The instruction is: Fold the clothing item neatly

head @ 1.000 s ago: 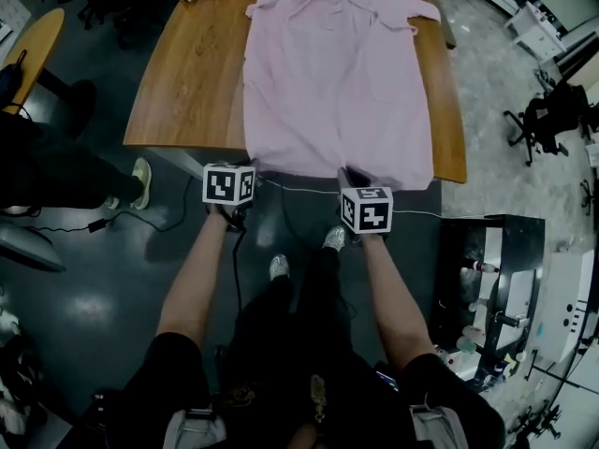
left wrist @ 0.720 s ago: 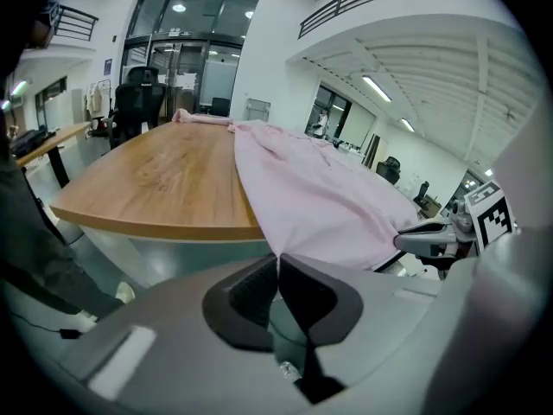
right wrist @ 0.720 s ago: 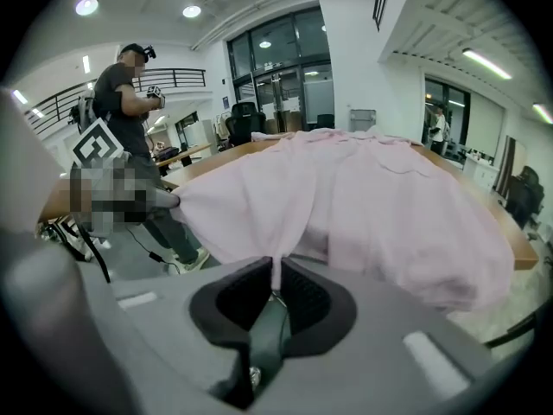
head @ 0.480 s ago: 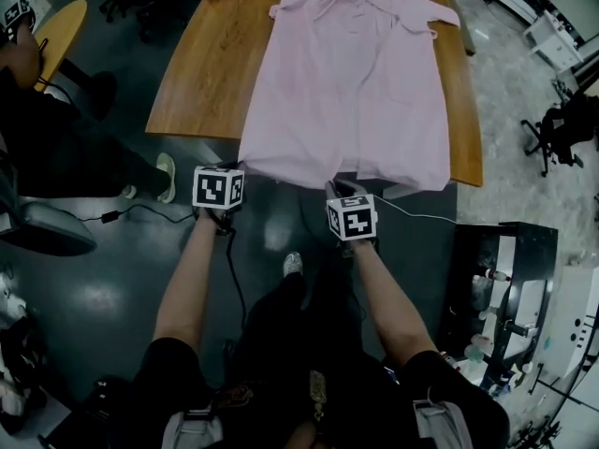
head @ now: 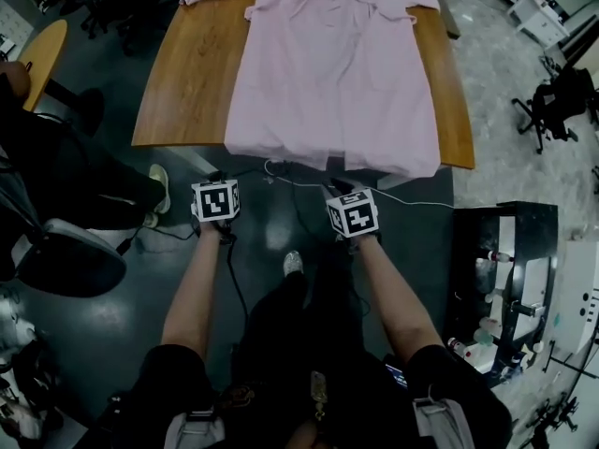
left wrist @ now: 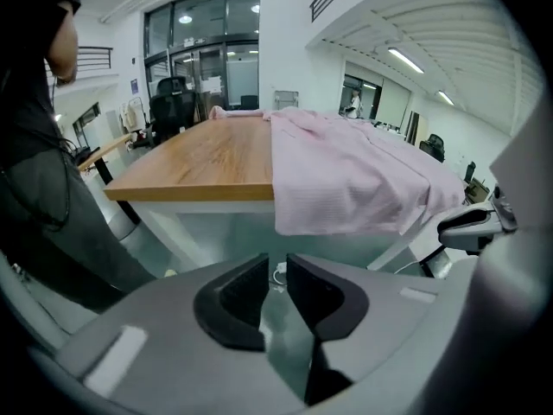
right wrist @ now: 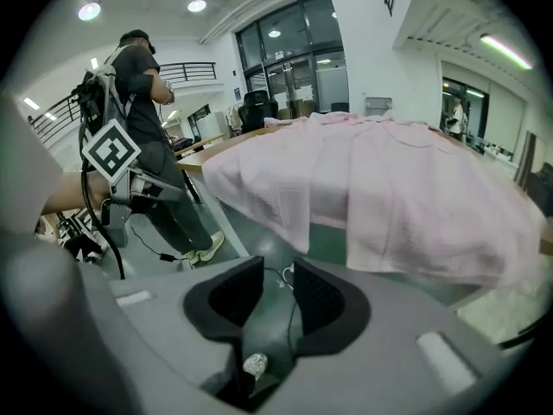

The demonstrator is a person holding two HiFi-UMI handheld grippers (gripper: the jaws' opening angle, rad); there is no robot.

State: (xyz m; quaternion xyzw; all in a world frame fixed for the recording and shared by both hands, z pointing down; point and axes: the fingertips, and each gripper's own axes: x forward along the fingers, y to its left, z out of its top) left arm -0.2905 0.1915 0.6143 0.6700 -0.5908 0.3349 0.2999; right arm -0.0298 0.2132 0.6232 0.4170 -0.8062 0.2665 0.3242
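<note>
I see the pink robe (head: 332, 73) lying flat, spread lengthwise on the wooden table (head: 187, 73), with its sleeves out at the far end and its hem hanging a little over the near edge. Both tongs are off the cloth, held just short of that edge above the floor (head: 103, 316). My left tongs (left wrist: 276, 275) have just been opening and stand slightly apart with nothing between them. My right tongs (right wrist: 278, 288) have likewise been opening, a clear gap between the pads, also empty.
</note>
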